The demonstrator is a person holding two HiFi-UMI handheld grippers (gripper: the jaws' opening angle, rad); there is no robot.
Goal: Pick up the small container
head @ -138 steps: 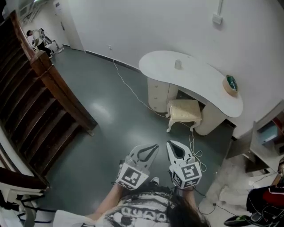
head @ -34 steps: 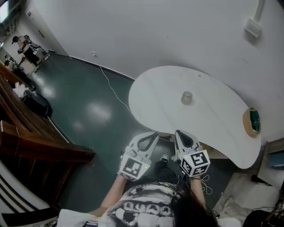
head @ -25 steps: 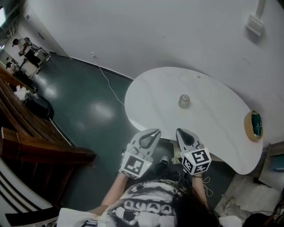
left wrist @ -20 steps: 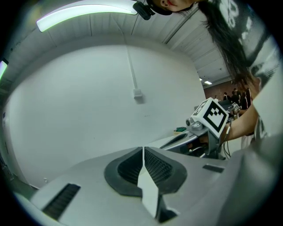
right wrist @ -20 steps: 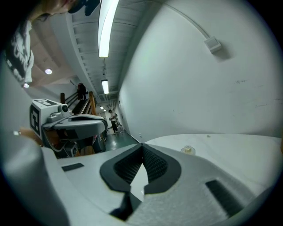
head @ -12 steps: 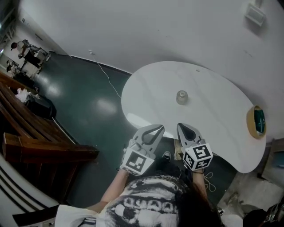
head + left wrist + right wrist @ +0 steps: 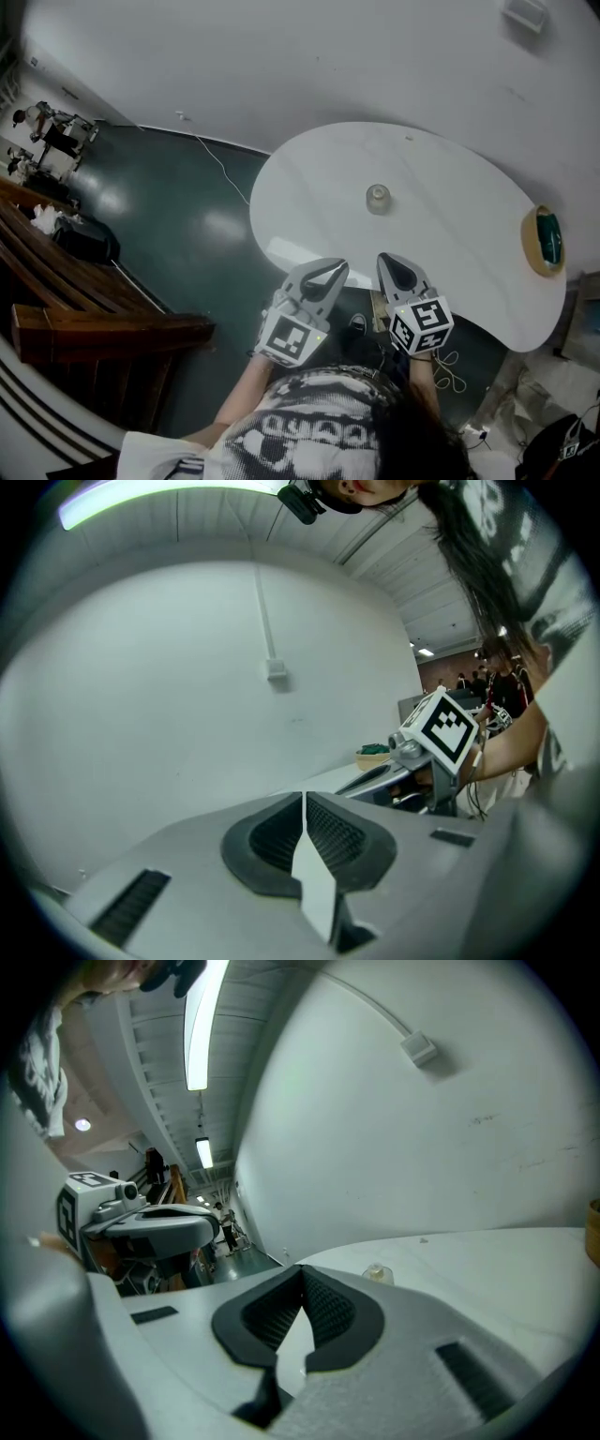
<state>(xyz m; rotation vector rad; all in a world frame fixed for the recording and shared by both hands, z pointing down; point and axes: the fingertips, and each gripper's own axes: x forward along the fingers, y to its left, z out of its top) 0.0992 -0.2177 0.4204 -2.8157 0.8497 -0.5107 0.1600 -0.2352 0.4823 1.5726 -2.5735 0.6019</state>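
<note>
A small clear container (image 7: 377,199) stands upright near the middle of the white curved table (image 7: 450,234); in the right gripper view the same container (image 7: 377,1274) shows small, beyond my jaws. My left gripper (image 7: 325,272) is shut and empty, held at the table's near edge. Beside it my right gripper (image 7: 394,265) is shut with nothing in it, short of the container. The left gripper view (image 7: 305,808) shows closed jaws against the white wall, with no container in sight.
A roll of tape with a green centre (image 7: 545,240) lies at the table's right end. A white wall rises behind the table. Dark green floor with a white cable (image 7: 217,164) spreads left, and a wooden stair rail (image 7: 103,328) stands at the lower left.
I have walked up to the table since the earliest frame; it now fills more of the view. Both grippers stay shut and side by side, nearer the table's edge.
</note>
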